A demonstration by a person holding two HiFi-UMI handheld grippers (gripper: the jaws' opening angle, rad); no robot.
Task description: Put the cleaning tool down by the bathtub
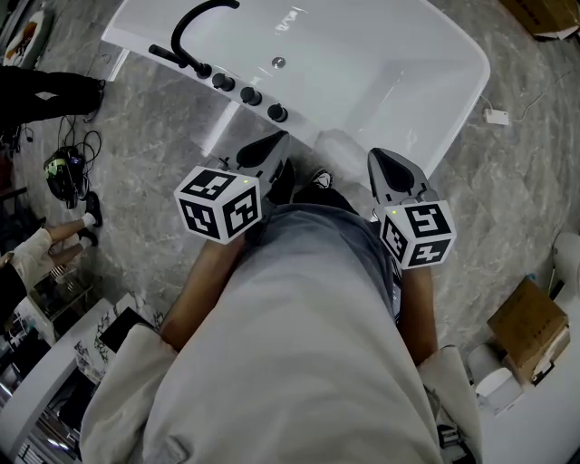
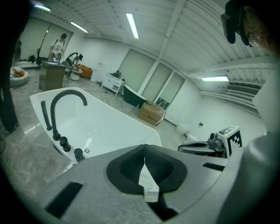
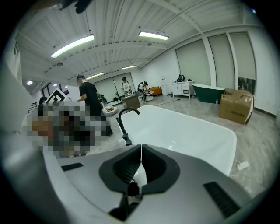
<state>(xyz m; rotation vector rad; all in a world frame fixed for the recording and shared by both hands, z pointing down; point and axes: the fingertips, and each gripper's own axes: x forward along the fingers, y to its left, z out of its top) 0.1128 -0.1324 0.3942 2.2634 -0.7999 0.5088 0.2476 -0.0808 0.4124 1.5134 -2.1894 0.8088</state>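
Note:
A white bathtub (image 1: 471,91) with a black arched faucet (image 1: 195,27) and black knobs lies just ahead of me on the marble floor. My left gripper (image 1: 276,140) and right gripper (image 1: 379,156) are held close to my body, both pointing at the tub's near rim. Both are shut with nothing between the jaws. In the left gripper view the left gripper (image 2: 145,159) faces the bathtub (image 2: 109,127); in the right gripper view the right gripper (image 3: 141,151) faces the bathtub (image 3: 188,131). No cleaning tool shows in any view.
A cardboard box (image 1: 530,326) sits on the floor at my right, and cables (image 1: 68,168) lie at the left. A person in black (image 1: 45,91) stands left of the tub. More boxes (image 3: 236,107) and a dark green tub (image 3: 210,92) stand farther off.

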